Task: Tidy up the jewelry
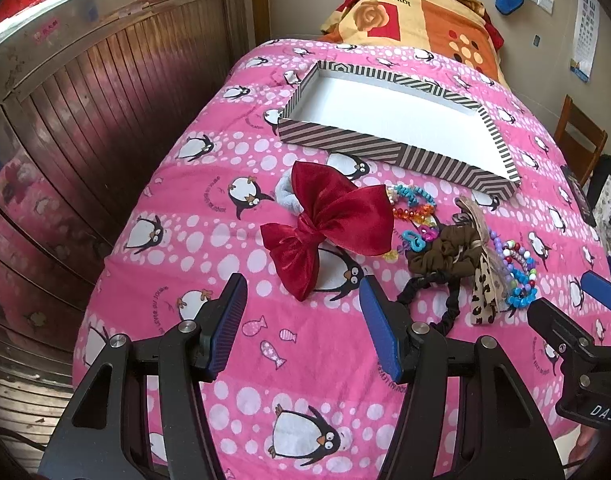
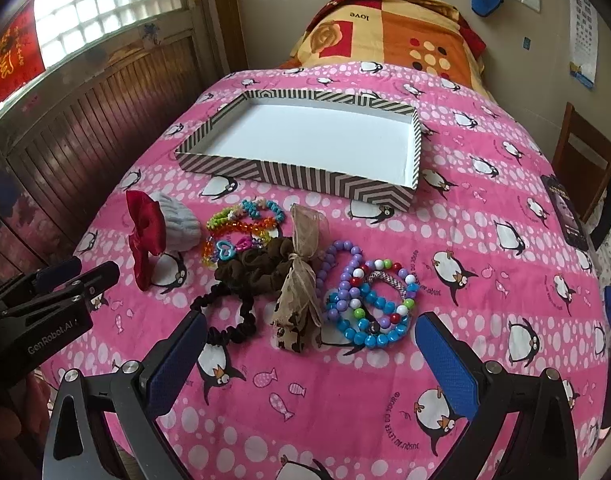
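Observation:
A striped shallow box [image 1: 385, 152] [image 2: 305, 178] with a white inside lies empty on the pink penguin bedspread. In front of it lies a heap of accessories: a red satin bow [image 1: 329, 228] [image 2: 143, 228], a grey scrunchie [image 2: 181, 220], colourful bead bracelets [image 1: 413, 204] [image 2: 245, 220], a brown scrunchie [image 1: 445, 252] [image 2: 257, 272], a leopard-print bow [image 1: 483, 280] [image 2: 301, 300], a black hair tie [image 2: 229, 320], purple and blue bead bracelets [image 1: 517, 272] [image 2: 369, 300]. My left gripper [image 1: 301, 328] is open just short of the red bow. My right gripper [image 2: 311, 356] is open just short of the bead bracelets.
A folded orange and yellow blanket [image 1: 417, 12] [image 2: 389, 28] lies at the bed's far end. A wooden wall panel [image 1: 105, 100] runs along the left. A wooden chair [image 2: 585, 164] and a dark booklet [image 2: 565, 208] are at the right.

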### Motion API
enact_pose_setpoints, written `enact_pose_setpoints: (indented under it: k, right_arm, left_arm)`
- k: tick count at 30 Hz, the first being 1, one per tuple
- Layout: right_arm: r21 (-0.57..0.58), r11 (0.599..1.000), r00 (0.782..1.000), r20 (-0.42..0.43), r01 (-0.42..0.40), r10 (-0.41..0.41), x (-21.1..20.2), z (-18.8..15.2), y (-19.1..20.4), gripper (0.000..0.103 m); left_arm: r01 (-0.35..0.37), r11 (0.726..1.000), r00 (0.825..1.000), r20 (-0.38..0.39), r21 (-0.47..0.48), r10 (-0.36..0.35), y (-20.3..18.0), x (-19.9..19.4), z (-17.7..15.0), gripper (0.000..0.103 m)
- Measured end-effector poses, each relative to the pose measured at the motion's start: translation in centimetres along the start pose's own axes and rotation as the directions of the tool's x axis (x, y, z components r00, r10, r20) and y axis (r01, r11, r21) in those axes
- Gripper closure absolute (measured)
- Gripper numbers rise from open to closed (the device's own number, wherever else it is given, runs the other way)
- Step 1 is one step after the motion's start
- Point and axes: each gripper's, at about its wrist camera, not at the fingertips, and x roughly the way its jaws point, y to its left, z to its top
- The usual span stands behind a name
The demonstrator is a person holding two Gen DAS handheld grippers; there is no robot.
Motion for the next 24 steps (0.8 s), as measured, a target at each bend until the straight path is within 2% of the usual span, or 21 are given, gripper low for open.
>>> enact_pose_setpoints:
  k: [13,14,24]
  right_arm:
    - [-0.011,1.000,1.000,-0.001,0.015,-0.015,-0.03,-0.06,0.26,0.000]
    - [-0.013,1.000,1.000,-0.001,0.015,-0.015,-0.02,-0.06,0.26,0.000]
    - [-0.029,0.999,1.000,0.000,0.022,-0.022,0.02,-0.27,0.59,0.000]
  left_arm:
    - [0.006,1.000,0.999,0.036,0.001,-0.006,-0.13,0.12,-0.28,0.045]
    - [0.030,0.999,0.999,0.037,-0.013,-0.030,-0.05,0.09,-0.42,0.045]
    - [0.021,1.000,1.000,-0.009,-0.010,-0.021,-0.03,0.22,-0.60,0.045]
